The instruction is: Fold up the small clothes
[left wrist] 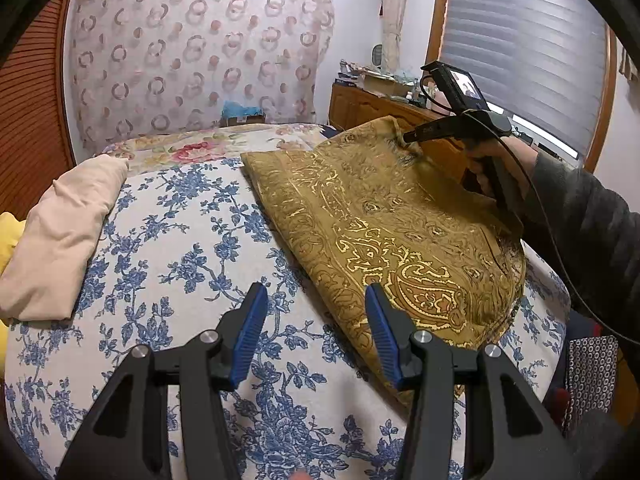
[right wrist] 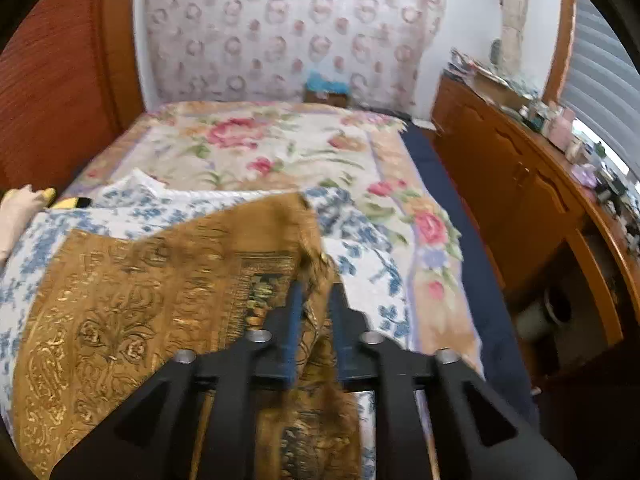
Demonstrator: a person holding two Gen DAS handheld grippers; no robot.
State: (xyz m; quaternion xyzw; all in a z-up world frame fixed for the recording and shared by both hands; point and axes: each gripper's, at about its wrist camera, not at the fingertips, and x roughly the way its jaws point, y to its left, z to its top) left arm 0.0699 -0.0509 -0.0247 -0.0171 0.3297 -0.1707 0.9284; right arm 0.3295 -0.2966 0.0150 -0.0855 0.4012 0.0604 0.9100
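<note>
I have the gold paisley cloth (left wrist: 384,216) spread on the bed (left wrist: 168,240), over the blue-flowered cover, towards my right side. It lies partly flat: the near end rests on the cover, while the far corner is lifted clear of it. I judge that corner is raised so it can be carried over the flat part and laid down as a fold.

My right tongs (right wrist: 316,312) are the ones doing the lifting. The blue pads (right wrist: 294,320) stand narrow, with a bunched edge of the cloth running between them; the fabric drapes down from the tips on both sides. The right wrist view is blurred, so I cannot confirm how firmly the pads press, but the cloth hangs from them, and I take it as held.

My left tongs (left wrist: 316,308) hang about half open above the cover, just beside the near left edge of the cloth. Nothing sits between the pads and they touch nothing. I judge they wait there to pin or catch that edge.

A folded cream garment (left wrist: 60,236) lies well apart at the left of the bed, apparently finished.
</note>
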